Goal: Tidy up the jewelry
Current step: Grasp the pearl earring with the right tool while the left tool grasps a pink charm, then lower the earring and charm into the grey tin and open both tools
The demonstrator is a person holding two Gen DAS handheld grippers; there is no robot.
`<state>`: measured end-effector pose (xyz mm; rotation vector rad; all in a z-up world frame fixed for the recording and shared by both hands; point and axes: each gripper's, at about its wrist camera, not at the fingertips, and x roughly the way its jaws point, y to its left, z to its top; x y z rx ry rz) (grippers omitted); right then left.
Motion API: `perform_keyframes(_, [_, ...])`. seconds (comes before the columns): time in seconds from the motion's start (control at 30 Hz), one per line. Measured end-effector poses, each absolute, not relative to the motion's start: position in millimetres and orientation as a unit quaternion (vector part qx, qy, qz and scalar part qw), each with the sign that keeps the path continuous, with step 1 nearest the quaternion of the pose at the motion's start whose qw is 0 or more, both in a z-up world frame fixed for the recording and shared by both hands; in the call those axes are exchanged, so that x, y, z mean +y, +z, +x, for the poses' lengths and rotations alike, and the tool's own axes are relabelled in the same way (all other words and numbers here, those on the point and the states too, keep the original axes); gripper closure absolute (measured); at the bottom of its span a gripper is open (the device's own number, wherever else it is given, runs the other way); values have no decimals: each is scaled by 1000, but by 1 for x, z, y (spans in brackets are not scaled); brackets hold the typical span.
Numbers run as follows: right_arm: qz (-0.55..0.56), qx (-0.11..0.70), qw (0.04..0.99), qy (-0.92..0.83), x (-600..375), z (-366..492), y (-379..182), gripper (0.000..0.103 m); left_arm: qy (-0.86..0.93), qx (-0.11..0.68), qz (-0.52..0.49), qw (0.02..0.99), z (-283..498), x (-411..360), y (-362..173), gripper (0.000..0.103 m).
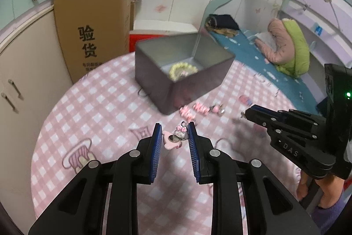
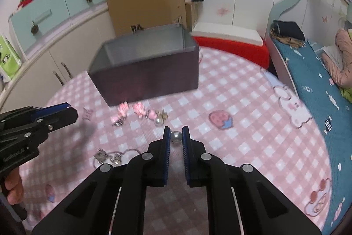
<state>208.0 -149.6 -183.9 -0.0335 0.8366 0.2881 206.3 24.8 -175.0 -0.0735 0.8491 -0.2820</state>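
Note:
My left gripper [image 1: 174, 128] is shut on a pink charm with a small bunny figure [image 1: 173, 139], held above the pink checked cloth [image 1: 88, 107]. My right gripper [image 2: 176, 132] is shut on a silvery pearl piece [image 2: 176, 136] pinched between its blue pads. The right gripper [image 1: 249, 113] also shows from the side in the left wrist view, and the left gripper [image 2: 71, 112] enters the right wrist view at the left edge. Beyond both stands an open grey box [image 1: 154, 67] [image 2: 149, 76] holding a pale yellow bead bracelet [image 1: 182, 71].
Loose pink pieces [image 2: 136, 111], a pearl [image 2: 158, 122] and silver rings [image 2: 107, 156] lie on the cloth in front of the box. A cardboard carton [image 1: 92, 36] and a cabinet [image 1: 22, 85] stand behind left; a blue-covered bed [image 2: 308, 74] runs along the right.

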Motion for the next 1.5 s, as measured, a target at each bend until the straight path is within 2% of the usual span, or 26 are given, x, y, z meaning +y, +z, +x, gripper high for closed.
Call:
perform_keyframes(0.33, [10, 364, 918, 157, -160, 222, -131, 92, -174, 351, -42, 919, 236, 22, -108, 78])
perform_keyframes(0.43, [14, 354, 920, 166, -155, 236, -121, 92, -180, 357, -47, 916, 261, 19, -101, 78])
perform_keyframes(0.73, [5, 360, 914, 187, -121, 276, -119, 92, -176, 424, -75, 885, 321, 14, -138, 78])
perform_keyframes(1.13, [5, 399, 897, 190, -106, 304, -147, 92, -168, 445, -91, 875, 329, 26, -161, 77])
perform_keyframes(1.2, [8, 404, 895, 191, -104, 306, -150, 92, -169, 447, -89, 874, 331, 25, -161, 74])
perform_keyframes(1.3, [8, 408, 893, 192, -103, 306, -152, 92, -160, 445, -87, 877, 330, 26, -161, 63])
perform_keyframes(1.5, [8, 414, 890, 192, -101, 306, -154, 92, -157, 444, -88, 878, 327, 28, -160, 62])
